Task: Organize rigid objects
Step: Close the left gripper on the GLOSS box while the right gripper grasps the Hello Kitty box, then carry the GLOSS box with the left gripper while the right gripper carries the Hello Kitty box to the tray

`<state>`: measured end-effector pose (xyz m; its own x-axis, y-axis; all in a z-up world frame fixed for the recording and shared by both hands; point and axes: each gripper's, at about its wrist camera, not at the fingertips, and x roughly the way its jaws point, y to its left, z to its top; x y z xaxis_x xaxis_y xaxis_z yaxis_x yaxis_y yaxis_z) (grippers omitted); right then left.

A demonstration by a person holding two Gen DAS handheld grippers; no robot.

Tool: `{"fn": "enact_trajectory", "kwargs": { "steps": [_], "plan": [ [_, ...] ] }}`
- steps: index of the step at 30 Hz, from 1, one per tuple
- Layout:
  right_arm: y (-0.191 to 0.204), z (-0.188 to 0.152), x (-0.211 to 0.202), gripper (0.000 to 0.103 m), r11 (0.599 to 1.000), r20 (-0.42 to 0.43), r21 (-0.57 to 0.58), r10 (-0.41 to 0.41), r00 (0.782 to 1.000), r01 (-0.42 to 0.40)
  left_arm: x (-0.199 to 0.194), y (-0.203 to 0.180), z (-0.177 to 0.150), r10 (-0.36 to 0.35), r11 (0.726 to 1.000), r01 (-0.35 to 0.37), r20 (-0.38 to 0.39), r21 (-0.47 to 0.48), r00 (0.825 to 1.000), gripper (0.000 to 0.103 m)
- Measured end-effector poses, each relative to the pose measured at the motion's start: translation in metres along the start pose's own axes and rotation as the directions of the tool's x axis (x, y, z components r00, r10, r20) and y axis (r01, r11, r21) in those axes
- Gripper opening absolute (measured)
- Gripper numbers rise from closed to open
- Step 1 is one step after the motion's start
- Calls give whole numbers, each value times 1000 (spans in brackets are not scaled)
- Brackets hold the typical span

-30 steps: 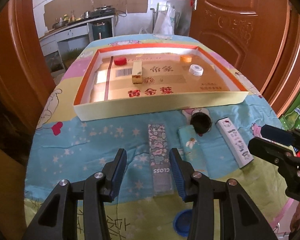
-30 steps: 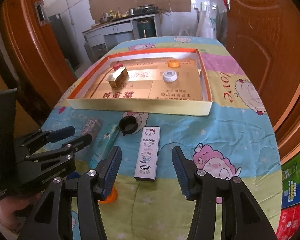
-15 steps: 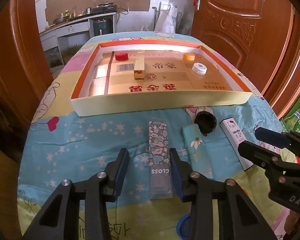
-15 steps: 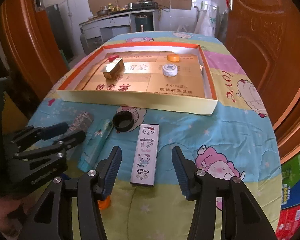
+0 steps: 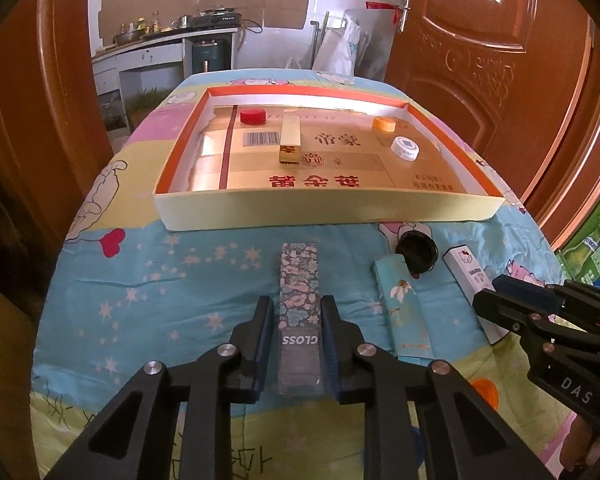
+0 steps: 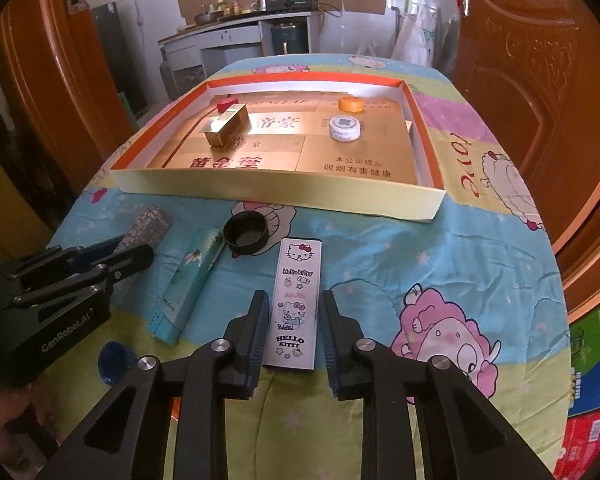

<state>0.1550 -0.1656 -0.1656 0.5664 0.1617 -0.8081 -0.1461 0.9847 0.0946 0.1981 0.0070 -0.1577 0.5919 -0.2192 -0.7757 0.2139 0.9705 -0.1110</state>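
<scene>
Left gripper (image 5: 296, 312): jaws closing on the floral GLOSS box (image 5: 299, 300) lying on the bedspread (image 5: 172, 292). Right gripper (image 6: 293, 312): clamped on the Hello Kitty box (image 6: 295, 300), before the tray (image 6: 276, 196).

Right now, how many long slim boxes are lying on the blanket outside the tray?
3. The floral box sits between the left fingers, the teal box lies in the middle, and the Hello Kitty box sits between the right fingers. None looks hidden.
</scene>
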Motion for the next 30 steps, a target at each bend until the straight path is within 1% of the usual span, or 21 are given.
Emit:
{"fn": "enact_trajectory", "kwargs": {
  "steps": [4,10,15,17,21,24,25,30],
  "plan": [
    [-1,0,-5,26,1000,8,8,11,1000,-11,-3,2,-1,-16,1000,16,9,-9,1000,21],
    [-1,2,-15,25,1000,27,2,18,999,-18,-7,4,-1,-24,1000,25,16,-14,1000,21],
    [4,0,0,26,999,-23,-49,-21,1000,20,-7,3,-1,-25,1000,25,14,-9,1000,21],
    [6,1,6,29,996,-31,-73,-45,998,43,-7,3,-1,-26,1000,26,14,-10,1000,21],
    [14,7,16,29,990,-37,-124,-77,996,72,-7,5,0,-32,999,33,13,-15,999,21],
    [14,11,20,28,989,-36,-128,-75,997,69,-7,5,0,-32,999,32,12,-12,999,21],
    [13,12,21,26,990,-39,-122,-77,996,71,-6,5,0,-31,999,31,13,-9,999,21],
    [9,12,17,26,996,-37,-85,-43,998,40,-6,3,-1,-27,1000,27,26,1,999,21]
  ]
}}
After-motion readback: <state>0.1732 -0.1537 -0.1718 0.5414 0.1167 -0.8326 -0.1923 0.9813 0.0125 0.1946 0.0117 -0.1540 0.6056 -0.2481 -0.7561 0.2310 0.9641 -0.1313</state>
